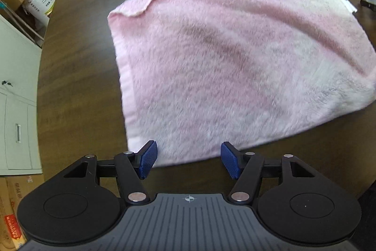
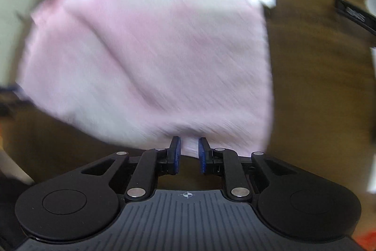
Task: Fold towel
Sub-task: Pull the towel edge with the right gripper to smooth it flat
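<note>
On the brown table (image 1: 77,62) lies the pink towel (image 1: 235,67), spread out with one far corner curled over. Left gripper (image 1: 189,160) is wide apart at the near edge. Right gripper (image 2: 188,154) is narrow, with towel edge between its pads; whether it pinches is unclear. I think the cloth could slip out and bunch up.

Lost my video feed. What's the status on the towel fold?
Left gripper open at the towel near edge. Right gripper pinching that edge, view blurred. Towel on the table, not yet folded over. Nothing obstructing.
</note>
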